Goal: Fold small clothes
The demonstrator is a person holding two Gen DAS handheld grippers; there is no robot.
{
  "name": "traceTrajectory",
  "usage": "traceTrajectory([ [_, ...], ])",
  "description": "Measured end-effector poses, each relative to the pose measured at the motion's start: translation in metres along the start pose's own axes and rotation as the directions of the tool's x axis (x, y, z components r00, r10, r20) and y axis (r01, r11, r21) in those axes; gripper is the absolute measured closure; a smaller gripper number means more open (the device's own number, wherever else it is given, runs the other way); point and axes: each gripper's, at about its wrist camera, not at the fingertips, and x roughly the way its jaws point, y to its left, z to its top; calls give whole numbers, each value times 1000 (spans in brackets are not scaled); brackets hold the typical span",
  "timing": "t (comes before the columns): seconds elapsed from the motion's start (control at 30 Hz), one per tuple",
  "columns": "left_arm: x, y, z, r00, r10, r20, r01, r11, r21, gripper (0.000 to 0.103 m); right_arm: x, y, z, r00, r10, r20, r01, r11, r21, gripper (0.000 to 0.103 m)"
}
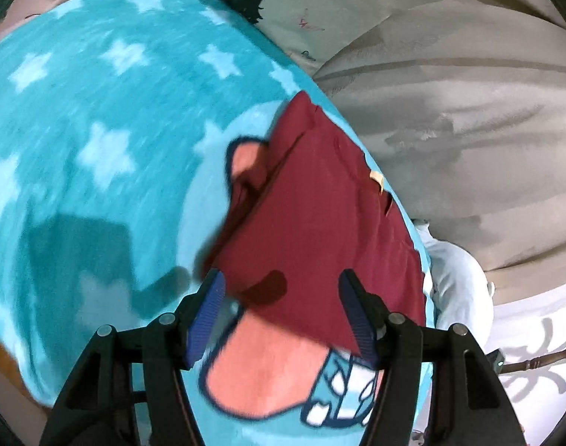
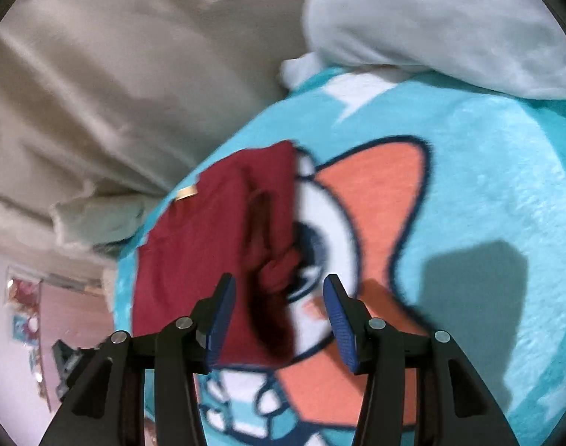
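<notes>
A small maroon garment (image 1: pixel 320 215) lies folded on a turquoise star blanket (image 1: pixel 97 111), close to the blanket's edge, with a tan label at its rim. In the left wrist view my left gripper (image 1: pixel 283 316) hovers over the garment's near end, jaws apart, nothing pressed between the blue pads (image 1: pixel 206 319). In the right wrist view the maroon garment (image 2: pixel 193 252) shows a bunched, rumpled edge on its right side. My right gripper (image 2: pixel 281 319) stands over that edge with its pads (image 2: pixel 338 323) clear of the cloth. Motion blur softens both views.
The blanket (image 2: pixel 487 171) carries a large cartoon print in orange, white and dark blue. A pale grey-white cloth (image 2: pixel 431 26) lies heaped at its far side. Beige bedding (image 1: pixel 450 130) lies beyond the blanket's edge, with a printed pillow (image 1: pixel 320 7) farther back.
</notes>
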Motion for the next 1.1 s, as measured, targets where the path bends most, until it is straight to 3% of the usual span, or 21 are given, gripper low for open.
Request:
traceTrajectory([
  [0.07,-8,0,-13,1000,18,8,-18,1000,6,40,5,14,-4,998,56,-26,-57,998,-36,50],
  [0.2,-19,-3,-29,999,39,24,-40,999,10,40,36,37,-14,992,86,-87,-94,991,-94,50],
  [0.37,-21,1,-36,999,36,28,-36,999,-8,40,90,21,-19,987,-9,-162,-9,994,-111,52],
  [0.43,-21,5,-36,999,33,28,-32,999,-14,40,85,13,-15,987,33,-159,-43,998,-56,52],
  [0.53,-17,11,-29,999,32,20,-32,999,-20,40,66,21,-10,987,-24,-161,13,998,-69,50],
  [0.63,-4,19,-16,999,32,-3,-32,999,-32,40,41,52,-7,991,17,-136,-34,991,-126,49],
  [0.73,13,25,2,999,4,-36,-6,999,-48,40,45,97,-4,988,29,-150,-59,977,-205,50],
  [0.97,50,14,50,999,-18,-51,20,999,44,40,130,201,-16,954,-1,-300,-115,923,-367,50],
  [1.1,70,24,49,992,-78,-100,79,997,12,41,193,241,-26,929,-69,-363,-96,903,-419,50],
])
